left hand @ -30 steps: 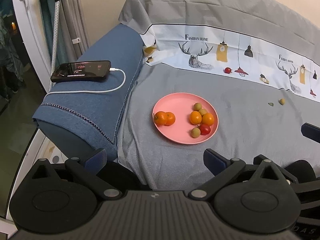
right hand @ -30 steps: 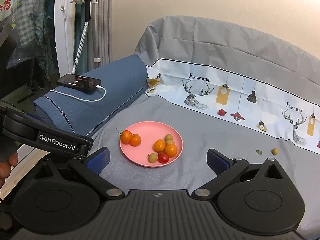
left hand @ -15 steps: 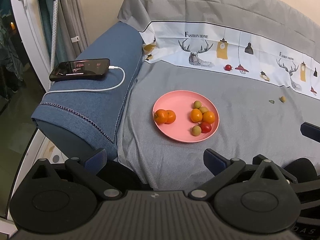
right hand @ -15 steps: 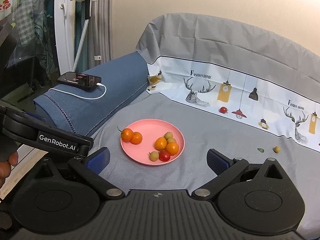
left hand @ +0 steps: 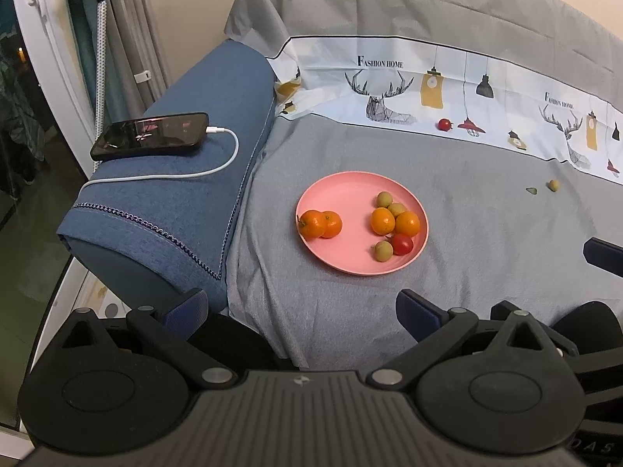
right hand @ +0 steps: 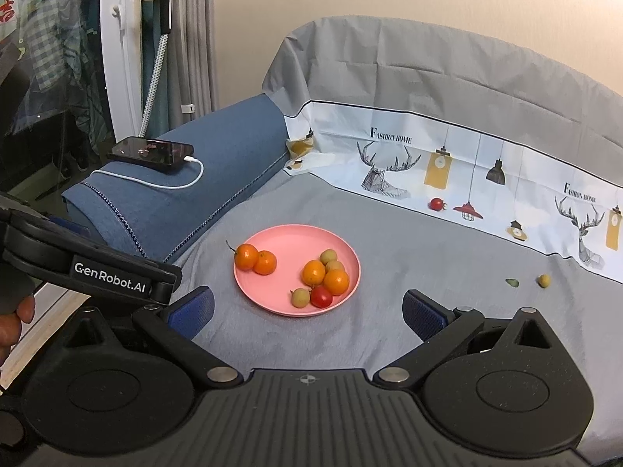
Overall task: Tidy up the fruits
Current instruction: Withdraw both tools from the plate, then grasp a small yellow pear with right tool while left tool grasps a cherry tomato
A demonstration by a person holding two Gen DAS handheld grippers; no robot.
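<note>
Since earlier: we see both cameras a bit nearer the sofa seat; fruit and plate sit as they did, nothing picked up.
Left gripper (left hand: 300,307): jaws spread wide, nothing between them; we hold it over the near edge of the grey cover (left hand: 486,233), short of the plate.
Right gripper (right hand: 309,309): also released, fingers wide apart and empty, near side of the plate; the left unit's body crosses its left edge, with part of a hand (right hand: 13,323) below it.
Pink plate (left hand: 342,194): flat on the grey cover, mid-seat, right of the blue armrest (left hand: 175,202).
On plate, left: two oranges (left hand: 320,224) touching each other.
On plate, right: two more oranges (left hand: 395,222) side by side, two small green fruits (left hand: 390,204) just beyond them, one cherry tomato (left hand: 402,244) and another green fruit (left hand: 383,251) on the near side.
Off plate, far: one red tomato (left hand: 444,124) at the foot of the printed backrest panel.
Off plate, far right: a small yellow-green fruit (left hand: 553,185) with a green scrap (left hand: 531,191) just left of it, well apart from the plate.
Armrest: phone (left hand: 152,136) lying flat, white cable (left hand: 187,173) plugged in.
</note>
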